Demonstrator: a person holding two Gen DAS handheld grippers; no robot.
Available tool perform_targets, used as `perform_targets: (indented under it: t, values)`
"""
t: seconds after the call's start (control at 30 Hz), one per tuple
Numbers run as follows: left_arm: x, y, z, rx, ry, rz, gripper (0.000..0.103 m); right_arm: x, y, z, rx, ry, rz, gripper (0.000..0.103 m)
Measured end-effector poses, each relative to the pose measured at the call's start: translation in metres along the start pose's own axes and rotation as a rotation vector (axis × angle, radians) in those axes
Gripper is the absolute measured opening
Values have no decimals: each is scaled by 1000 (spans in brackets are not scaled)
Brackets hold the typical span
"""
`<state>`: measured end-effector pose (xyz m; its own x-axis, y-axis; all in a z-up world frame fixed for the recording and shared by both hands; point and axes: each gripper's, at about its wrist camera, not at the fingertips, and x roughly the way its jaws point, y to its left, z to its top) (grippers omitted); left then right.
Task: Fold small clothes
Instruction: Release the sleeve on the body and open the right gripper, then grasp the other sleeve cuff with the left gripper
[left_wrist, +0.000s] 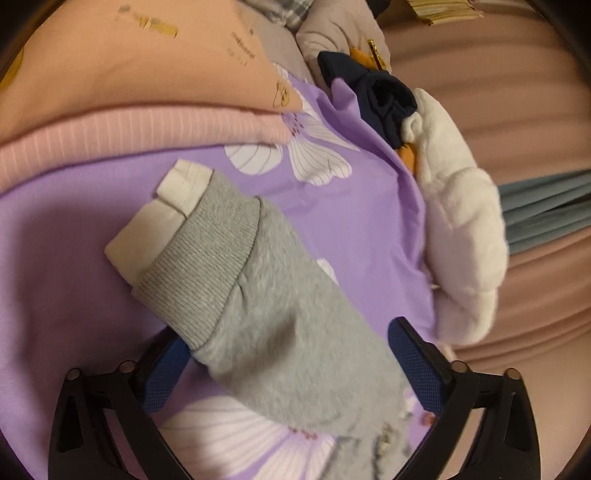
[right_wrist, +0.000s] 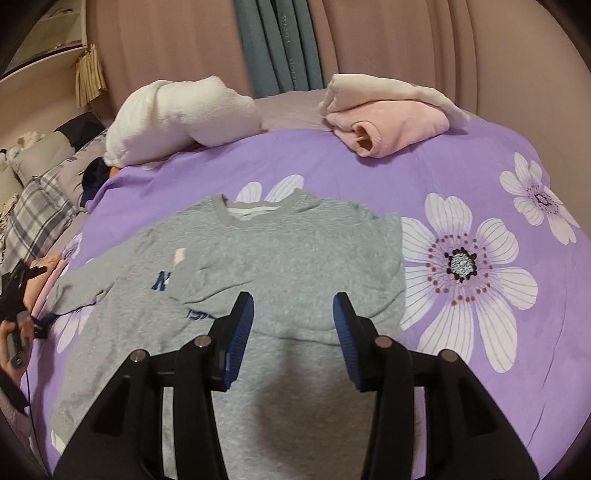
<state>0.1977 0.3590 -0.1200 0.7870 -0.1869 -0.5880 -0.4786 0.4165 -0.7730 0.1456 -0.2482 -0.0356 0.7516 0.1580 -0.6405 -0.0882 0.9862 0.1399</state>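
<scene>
The grey sweatshirt lies flat on the purple flowered bedspread, one sleeve running between the left gripper's spread fingers. The right gripper hovers above its hem, fingers released. Folded pink clothes sit beyond.

The grey sweatshirt's hem is hidden behind the right gripper.

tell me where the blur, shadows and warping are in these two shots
Left wrist view: the grey sleeve and its cuff are smeared by motion blur, a dark shadow lies on the purple sheet at left, and the corners are vignetted. Right wrist view: sharper, the right claw casts a shadow on the sweatshirt, and the fisheye bows the bed and curtains.
</scene>
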Motion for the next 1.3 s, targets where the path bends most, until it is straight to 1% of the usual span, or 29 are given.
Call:
perform_targets:
  t: [0.03,0.07,0.1,0.13,0.17,0.2,0.27,0.33,0.37,0.43,0.47,0.5,0.53,0.57,0.63,0.7,0.73,0.83,0.9,0.97,1.0,1.03,1.07,1.1,1.13,1.23,1.3]
  values:
    - [2,-2,0,13,-7,24,81,1,-1,-2,9,6,4,44]
    - [3,-4,0,32,-14,61,70,-1,2,-5,16,11,4,44]
    - [5,-5,0,45,-10,101,46,-2,2,-7,20,15,4,44]
    - [9,-5,1,44,-2,122,22,-2,2,-9,24,18,3,44]
    - [12,-3,2,35,16,143,13,-2,1,-11,29,22,5,44]
    - [14,-1,3,28,25,151,10,-2,0,-12,32,24,6,44]
    - [11,-5,3,40,17,167,10,-5,-4,-15,42,25,9,44]
    - [6,-23,0,106,-2,184,9,-8,-8,-19,45,26,9,44]
    - [2,-40,-4,165,-13,179,9,-9,-11,-20,47,28,8,44]
    - [-3,-67,-14,250,-24,167,8,-10,-16,-23,60,34,9,44]
    - [-4,-85,-21,300,-26,153,8,-11,-19,-25,71,35,9,45]
    - [-6,-105,-30,356,-27,132,6,-12,-22,-26,77,35,15,46]
    - [-7,-130,-44,424,-21,114,6,-13,-24,-29,87,35,20,46]
    - [-6,-143,-52,459,-16,108,6,-14,-26,-31,93,37,23,46]
    - [-4,-179,-82,563,-4,72,6,-16,-28,-37,104,37,38,46]
    - [-1,-218,-123,697,4,42,6,-17,-30,-41,115,36,55,46]
    - [3,-231,-141,747,19,25,6,-18,-30,-44,119,34,65,46]
    - [18,-250,-182,821,79,-2,6,-18,-36,-50,154,37,89,46]
    - [27,-252,-200,818,120,-18,6,-18,-40,-53,181,43,109,46]
    - [31,-244,-202,771,147,-18,9,-18,-41,-56,185,52,126,47]
    - [32,-236,-198,736,164,-19,14,-18,-41,-57,176,56,126,48]
    - [32,-225,-195,700,183,-29,23,-18,-42,-58,170,58,124,49]
    - [33,-213,-189,662,200,-31,30,-18,-42,-58,166,59,121,50]
    - [34,-198,-180,628,201,-3,45,-18,-43,-59,164,62,117,52]
    - [32,-183,-170,603,177,42,53,-17,-44,-60,168,66,112,52]
    - [23,-150,-141,548,117,105,53,-14,-46,-61,181,74,117,52]
    - [16,-128,-117,493,86,142,53,-13,-44,-63,176,80,119,53]
